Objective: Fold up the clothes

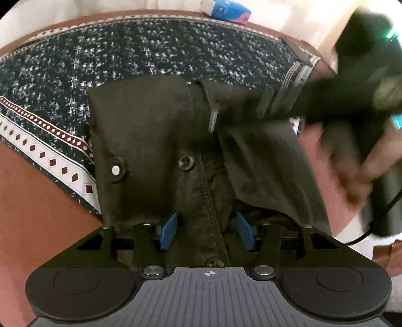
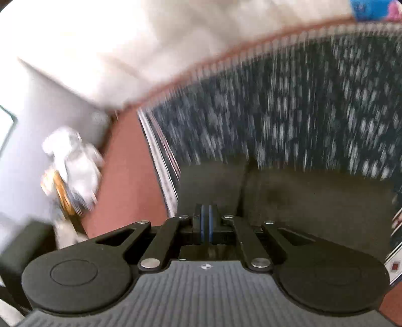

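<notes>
A dark olive button-up garment [image 1: 150, 140] lies on a dark speckled patterned cloth [image 1: 125, 57]. My left gripper [image 1: 206, 226] is open, its blue pads [image 1: 168, 231] on either side of the garment's button placket. My right gripper, seen blurred in the left wrist view [image 1: 276, 105], reaches onto the garment's upper right part, with the hand behind it. In the right wrist view, my right gripper [image 2: 206, 221] has its blue pads pressed together over the garment [image 2: 314, 196]; whether fabric is between them I cannot tell.
The patterned cloth covers a reddish-brown surface [image 1: 30, 201]. A blue and white object [image 1: 226, 10] lies at the far edge. A white crumpled item [image 2: 75, 161] sits off the surface to the left, by a pale wall.
</notes>
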Tool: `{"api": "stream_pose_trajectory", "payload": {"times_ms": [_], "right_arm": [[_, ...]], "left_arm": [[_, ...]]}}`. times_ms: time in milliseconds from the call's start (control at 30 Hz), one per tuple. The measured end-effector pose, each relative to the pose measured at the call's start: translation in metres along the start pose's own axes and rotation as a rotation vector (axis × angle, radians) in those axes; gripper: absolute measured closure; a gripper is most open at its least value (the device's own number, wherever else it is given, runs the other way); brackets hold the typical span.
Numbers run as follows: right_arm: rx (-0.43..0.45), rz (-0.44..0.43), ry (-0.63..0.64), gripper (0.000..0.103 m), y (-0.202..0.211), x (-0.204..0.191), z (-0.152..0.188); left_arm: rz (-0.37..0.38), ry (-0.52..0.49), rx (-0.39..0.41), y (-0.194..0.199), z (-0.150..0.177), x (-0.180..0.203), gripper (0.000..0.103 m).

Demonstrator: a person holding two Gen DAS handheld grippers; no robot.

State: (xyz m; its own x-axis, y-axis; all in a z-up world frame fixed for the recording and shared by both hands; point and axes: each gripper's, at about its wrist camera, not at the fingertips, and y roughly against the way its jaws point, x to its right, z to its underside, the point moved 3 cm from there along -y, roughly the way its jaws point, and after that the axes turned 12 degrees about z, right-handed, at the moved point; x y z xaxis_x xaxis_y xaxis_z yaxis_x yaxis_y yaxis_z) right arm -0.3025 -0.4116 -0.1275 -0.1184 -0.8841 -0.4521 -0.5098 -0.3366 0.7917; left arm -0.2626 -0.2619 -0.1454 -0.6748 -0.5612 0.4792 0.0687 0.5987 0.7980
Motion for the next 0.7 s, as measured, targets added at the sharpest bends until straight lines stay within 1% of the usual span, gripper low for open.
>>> {"api": "stream_pose_trajectory", "payload": {"times_ms": [33, 67, 100, 133, 167, 200, 233, 267, 300, 333, 400, 467, 500, 533, 600, 667, 700], "right_arm": [[-0.026, 0.026, 0.023, 0.100, -0.008, 0.002, 0.006], [-0.031, 0.024, 0.017, 0.100, -0.009, 0.005, 0.009], [-0.026, 0.006, -0.015, 0.099, -0.004, 0.008, 0.008], [-0.009, -0.013, -0.045, 0.096, 0.007, 0.010, 0.006], [0.029, -0.033, -0.065, 0.096, 0.022, 0.013, 0.003], [0.070, -0.047, -0.079, 0.091, 0.040, 0.017, 0.002], [0.104, -0.050, -0.095, 0.077, 0.056, 0.023, 0.002], [0.134, -0.039, -0.111, 0.069, 0.069, 0.030, 0.004], [0.166, -0.017, -0.127, 0.056, 0.083, 0.039, 0.007], [0.187, 0.006, -0.138, 0.053, 0.092, 0.047, 0.010], [0.197, 0.041, -0.156, 0.053, 0.099, 0.062, 0.014], [0.189, 0.063, -0.150, 0.053, 0.091, 0.070, 0.011], [0.185, 0.073, -0.147, 0.051, 0.087, 0.074, 0.009], [0.181, 0.084, -0.144, 0.043, 0.083, 0.078, 0.007], [0.172, 0.105, -0.138, 0.037, 0.075, 0.086, 0.003], [0.164, 0.127, -0.132, 0.036, 0.067, 0.093, -0.001], [0.160, 0.138, -0.129, 0.036, 0.063, 0.097, -0.002]], "left_arm": [[0.008, 0.005, 0.000, 0.003, -0.001, 0.000, 0.034], [0.017, 0.011, 0.003, 0.010, -0.002, -0.001, 0.035], [0.027, 0.024, 0.024, 0.022, -0.002, -0.002, 0.035], [0.041, 0.039, 0.055, 0.035, -0.002, -0.004, 0.035], [0.043, 0.060, 0.095, 0.049, -0.002, -0.009, 0.034], [0.034, 0.089, 0.128, 0.059, -0.002, -0.019, 0.031], [0.021, 0.120, 0.150, 0.063, -0.004, -0.030, 0.030], [0.009, 0.151, 0.171, 0.067, -0.005, -0.042, 0.030], [-0.003, 0.183, 0.193, 0.071, -0.006, -0.053, 0.032], [-0.016, 0.214, 0.214, 0.075, -0.007, -0.065, 0.033], [-0.013, 0.215, 0.239, 0.070, -0.022, -0.078, 0.033], [-0.003, 0.198, 0.258, 0.062, -0.042, -0.088, 0.033], [0.003, 0.189, 0.268, 0.058, -0.051, -0.093, 0.033], [0.008, 0.180, 0.278, 0.054, -0.061, -0.098, 0.033], [0.019, 0.162, 0.297, 0.045, -0.080, -0.108, 0.031], [0.051, 0.158, 0.267, 0.033, -0.094, -0.115, 0.031], [0.068, 0.162, 0.249, 0.029, -0.096, -0.117, 0.029]]}}
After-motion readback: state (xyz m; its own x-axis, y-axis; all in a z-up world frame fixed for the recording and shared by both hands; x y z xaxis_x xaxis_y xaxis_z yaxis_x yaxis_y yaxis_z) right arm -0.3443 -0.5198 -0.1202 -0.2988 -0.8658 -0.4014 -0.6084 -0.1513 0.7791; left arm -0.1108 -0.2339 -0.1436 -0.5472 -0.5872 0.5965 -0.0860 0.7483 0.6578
